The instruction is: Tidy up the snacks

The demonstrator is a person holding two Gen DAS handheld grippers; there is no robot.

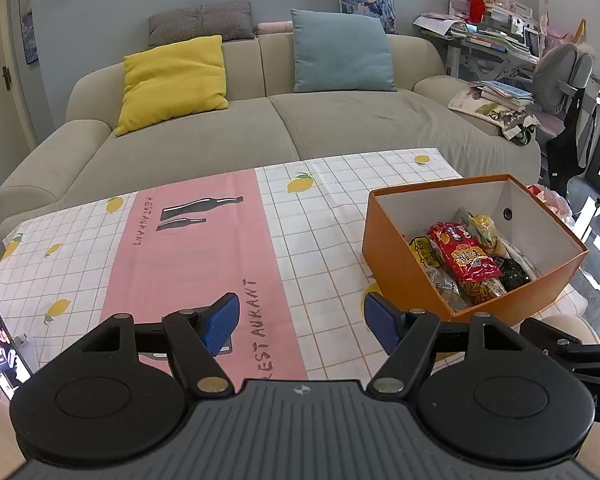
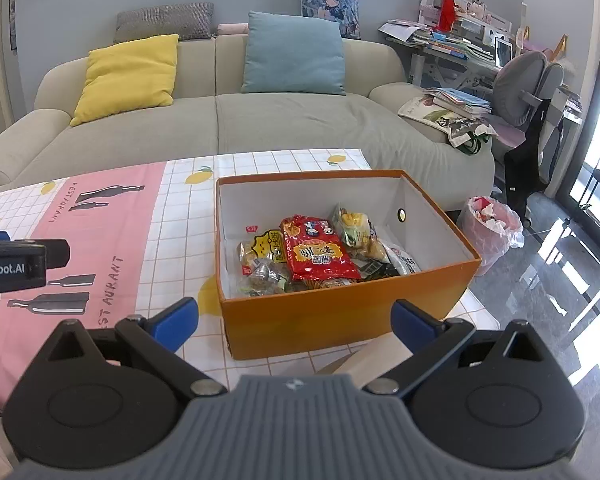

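An open orange box [image 2: 340, 316] [image 1: 396, 268] stands at the table's right end. Several snack packets lie inside it, topped by a red packet [image 2: 316, 254] [image 1: 470, 260], with yellow and dark packets around it. My left gripper [image 1: 300, 324] is open over the pink stripe of the tablecloth, left of the box, with nothing between its blue pads [image 1: 220, 324]. My right gripper [image 2: 294, 324] is open too, just in front of the box's near wall, holding nothing. The left gripper's side shows at the left edge of the right wrist view as a black body [image 2: 16, 264].
A checked cloth with lemons and a pink stripe [image 1: 188, 248] covers the table. A phone [image 1: 0, 348] leans at the near left edge. A beige sofa [image 1: 260, 128] with cushions stands behind. A lined bin [image 2: 490, 228] sits on the floor right of the table.
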